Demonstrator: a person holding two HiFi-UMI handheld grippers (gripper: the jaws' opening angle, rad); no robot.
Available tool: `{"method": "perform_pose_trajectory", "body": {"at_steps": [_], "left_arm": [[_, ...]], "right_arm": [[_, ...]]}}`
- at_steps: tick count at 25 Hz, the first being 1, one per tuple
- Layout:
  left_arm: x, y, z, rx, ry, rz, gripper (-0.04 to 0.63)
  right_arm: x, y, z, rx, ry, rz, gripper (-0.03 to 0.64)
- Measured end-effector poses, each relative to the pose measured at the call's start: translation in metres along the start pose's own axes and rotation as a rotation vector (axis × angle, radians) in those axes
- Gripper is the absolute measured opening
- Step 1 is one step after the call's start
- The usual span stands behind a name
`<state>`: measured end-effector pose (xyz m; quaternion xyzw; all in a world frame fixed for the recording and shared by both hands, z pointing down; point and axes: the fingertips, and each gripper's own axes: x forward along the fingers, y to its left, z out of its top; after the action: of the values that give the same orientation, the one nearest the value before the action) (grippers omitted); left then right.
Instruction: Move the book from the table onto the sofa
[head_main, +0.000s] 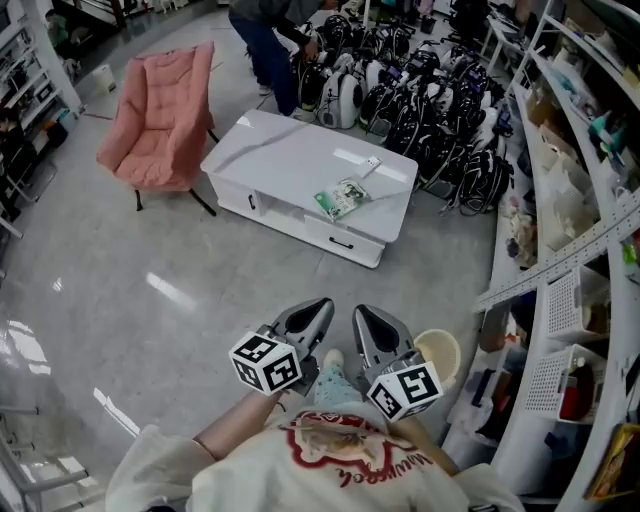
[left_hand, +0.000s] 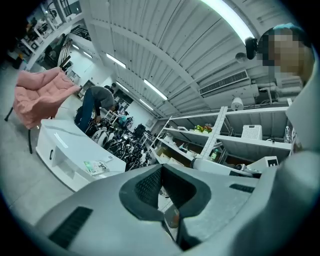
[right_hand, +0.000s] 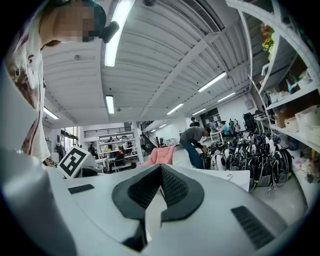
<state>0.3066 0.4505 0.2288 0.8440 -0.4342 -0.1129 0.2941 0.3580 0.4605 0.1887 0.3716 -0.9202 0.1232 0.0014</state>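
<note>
Left gripper, right gripper near body: two, fingers fully closed, nothing held. Task not started: approach, grasp, carry, placement all left. One book lay on one white tabletop, well ahead. One pink sofa just beyond.

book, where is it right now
Head view: the book lies on the white table, toward its right front edge, beside a small white object; the pink sofa stands left of the table.
</note>
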Motion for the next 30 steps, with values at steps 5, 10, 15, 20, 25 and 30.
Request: {"method": "perform_pose_trajectory", "body": {"at_steps": [5, 10, 15, 20, 25, 30], "left_arm": [[0.073, 0.018, 0.027, 0.009, -0.024, 0.001, 0.005], [0.121, 0.034, 0.041, -0.011, -0.041, 0.033, 0.005], [0.144, 0.043, 0.043, -0.008, -0.020, 0.049, 0.005], [0.161, 0.055, 0.053, 0.005, -0.016, 0.072, 0.005], [0.178, 0.075, 0.063, 0.014, -0.013, 0.087, 0.005], [0.202, 0.104, 0.080, 0.013, -0.034, 0.087, 0.005]], "right_arm": [[0.041, -0.068, 0.020, 0.002, 0.009, 0.024, 0.000], [0.072, -0.104, 0.028, -0.028, 0.018, 0.076, 0.000], [0.086, -0.122, 0.031, -0.028, 0.015, 0.107, 0.000], [0.093, -0.152, 0.042, -0.001, -0.004, 0.082, 0.000], [0.116, -0.170, 0.040, 0.007, 0.002, 0.070, 0.000], [0.145, -0.191, 0.045, -0.005, -0.004, 0.064, 0.000]]}}
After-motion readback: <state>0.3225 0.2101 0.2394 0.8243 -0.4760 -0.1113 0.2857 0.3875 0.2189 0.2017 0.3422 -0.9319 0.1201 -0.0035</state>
